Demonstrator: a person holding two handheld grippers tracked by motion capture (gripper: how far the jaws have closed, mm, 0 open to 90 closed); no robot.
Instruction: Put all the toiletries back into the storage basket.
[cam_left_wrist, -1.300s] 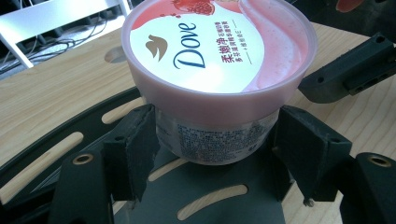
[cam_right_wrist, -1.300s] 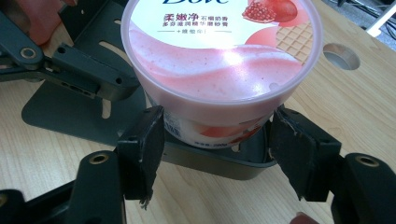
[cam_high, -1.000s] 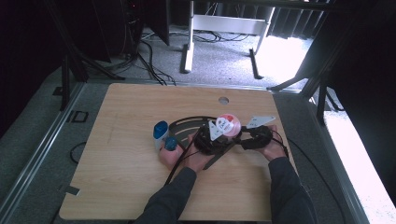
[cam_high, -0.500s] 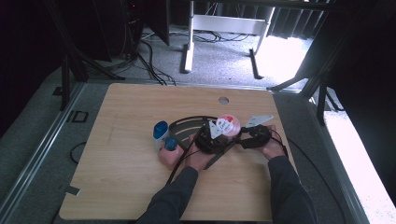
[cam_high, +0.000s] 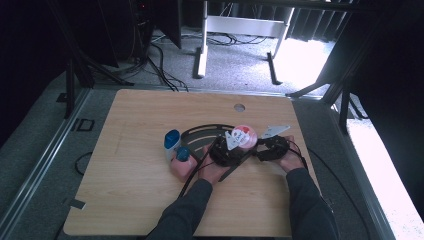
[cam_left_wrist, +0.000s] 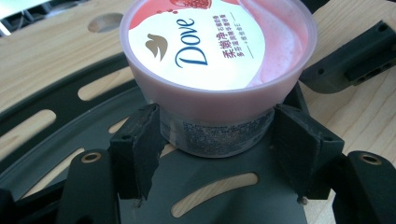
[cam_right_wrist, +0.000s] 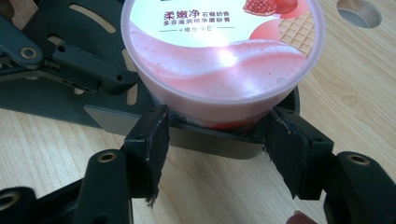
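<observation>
1. The jar (cam_high: 244, 135) stands upright on the black slotted plate (cam_high: 200, 134), near the middle of the wooden table (cam_high: 140, 125). Its axis points straight up and its pink lid (cam_left_wrist: 210, 51) faces the ceiling.
2. Your left gripper (cam_high: 234, 146) reaches the jar from the near side. In the left gripper view its jaws sit on both sides of the jar body, just under the lid rim, and the pads (cam_left_wrist: 144, 140) touch the wall. I judge it is clamped on the jar and holds it steady.
3. Your right gripper (cam_high: 260, 148) comes from the right side of the jar, so it is the free one for the lid. In the right gripper view the jar (cam_right_wrist: 219, 60) is between its jaws. They have just been closing, but the pads (cam_right_wrist: 152, 140) are low, at the level of the plate edge, and I do not see them press.
4. The coming move turns on height: the lid lies above those pads and overhangs the narrower body.
5. The lid is smooth, glossy plastic, round, with a printed label. The body looks pale and slick, so it may slip. The plate (cam_right_wrist: 210, 140) is matt, flat and hard.
</observation>
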